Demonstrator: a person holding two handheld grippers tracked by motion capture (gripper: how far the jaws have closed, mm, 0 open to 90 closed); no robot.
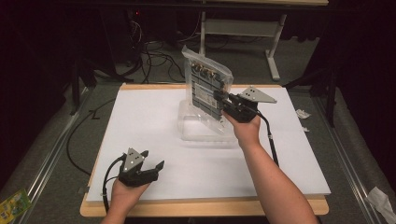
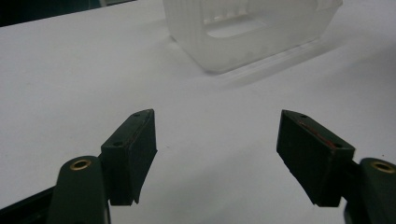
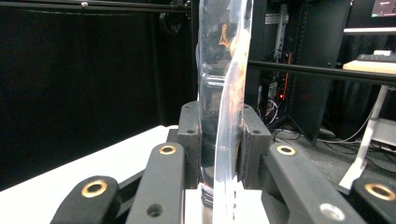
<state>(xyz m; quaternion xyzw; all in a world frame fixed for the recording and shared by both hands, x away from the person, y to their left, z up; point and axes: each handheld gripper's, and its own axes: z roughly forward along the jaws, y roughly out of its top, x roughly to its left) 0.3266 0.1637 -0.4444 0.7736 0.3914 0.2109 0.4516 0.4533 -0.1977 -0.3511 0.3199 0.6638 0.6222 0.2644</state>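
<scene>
Right gripper (image 1: 223,103) jaws clamped on bagged circuit board (image 1: 208,88), upright over clear tray (image 1: 205,128); left gripper (image 1: 152,167) jaws apart.

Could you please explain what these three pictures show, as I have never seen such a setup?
A person holds a hand-held two-jaw gripper in each hand at a white table. The high view looks down from above; the other two views come from cameras riding on each gripper.

The right gripper is shut on a clear bag with a dark board inside, holding it upright over a clear plastic tray. The left gripper rests open near the table's front edge, its jaws apart and pointing towards the tray.
</scene>
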